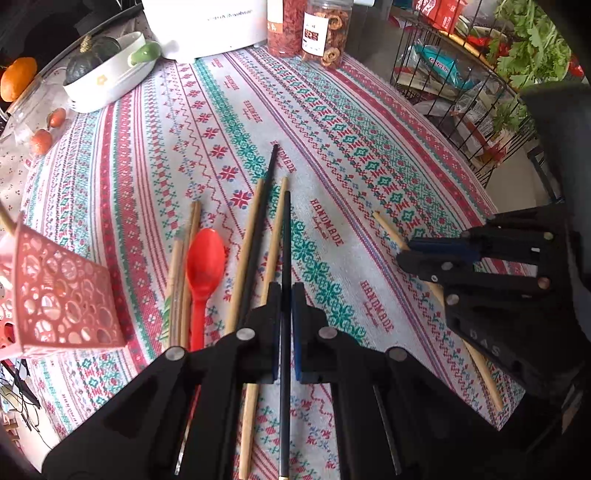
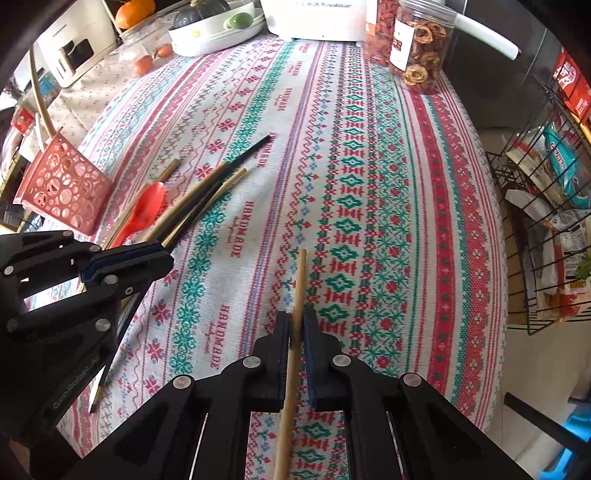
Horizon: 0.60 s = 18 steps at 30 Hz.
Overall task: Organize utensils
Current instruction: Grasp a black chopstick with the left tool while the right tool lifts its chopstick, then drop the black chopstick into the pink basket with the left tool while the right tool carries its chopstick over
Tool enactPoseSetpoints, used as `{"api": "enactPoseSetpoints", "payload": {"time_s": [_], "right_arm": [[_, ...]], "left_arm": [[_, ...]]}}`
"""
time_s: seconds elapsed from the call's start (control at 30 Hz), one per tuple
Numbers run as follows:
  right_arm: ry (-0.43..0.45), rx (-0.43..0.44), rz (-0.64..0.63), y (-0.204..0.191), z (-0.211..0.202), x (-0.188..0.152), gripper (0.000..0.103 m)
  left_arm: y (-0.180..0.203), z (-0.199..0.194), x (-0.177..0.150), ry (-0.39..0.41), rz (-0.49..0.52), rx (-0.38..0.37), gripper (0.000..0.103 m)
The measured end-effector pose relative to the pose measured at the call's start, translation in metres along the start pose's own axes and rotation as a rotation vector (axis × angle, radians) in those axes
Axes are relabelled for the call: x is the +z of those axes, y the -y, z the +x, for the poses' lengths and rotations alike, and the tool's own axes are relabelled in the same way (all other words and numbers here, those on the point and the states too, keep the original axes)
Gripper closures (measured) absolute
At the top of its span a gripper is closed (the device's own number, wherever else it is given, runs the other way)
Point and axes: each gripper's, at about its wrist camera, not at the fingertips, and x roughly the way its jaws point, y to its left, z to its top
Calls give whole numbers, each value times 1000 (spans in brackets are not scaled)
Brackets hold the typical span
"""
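The surface [image 1: 369, 155] wears a red and green cloth repeating the word "HANDMADE". At its far edge stands a white appliance [image 2: 314, 18]; only the right view shows its lettering clearly, "Royalstar". Off the surface's right side a wire rack [image 1: 461, 92] holds packets and greens [image 1: 532, 44]. Left of the appliance a white dish [image 1: 110, 77] holds a dark squash [image 1: 92, 55] and a green piece. Right of it stand 2 clear jars [image 1: 325, 33] of dried fruit slices and red bits, their labels too small to read. The pink basket [image 1: 66, 291] sits at the surface's left edge, perforated with round holes; the right view shows a pale stick [image 2: 40, 99] rising from it, which the left view mostly cuts off.

Beside the basket lies the pile: a red spoon [image 1: 203, 273] and several bamboo and dark chopsticks [image 1: 247, 254]. The left tool [image 1: 286, 295] is nearly closed around 1 black chopstick [image 1: 286, 240] from that pile, lying along its fingers. The right tool [image 2: 296, 325] is narrowed onto 1 bamboo chopstick [image 2: 300, 284], well apart from the pile toward the surface's right side. The left view shows "DAS" moulded on the right tool; the right view shows lettering on the left tool that I cannot read surely.
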Motion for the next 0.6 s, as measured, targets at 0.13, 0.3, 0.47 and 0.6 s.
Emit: {"api": "enactPoseSetpoints", "payload": {"time_s": [0.13,0.3,0.47,0.6], "right_arm": [[2,40,53,-1,0,4,97],[76,87,101,-8,-19,12,97],[216,150,110,-23,-58,15,97],[327,152,63,-42,-85,12,97]], "left_arm": [[-13,-33,-17,72,-10,1,97],[-26,-65,-34,145,-44,-18,97],[-41,-92,-50,235,-57,-39,97],[-56,-113,-69,348,-90,-59,97]]}}
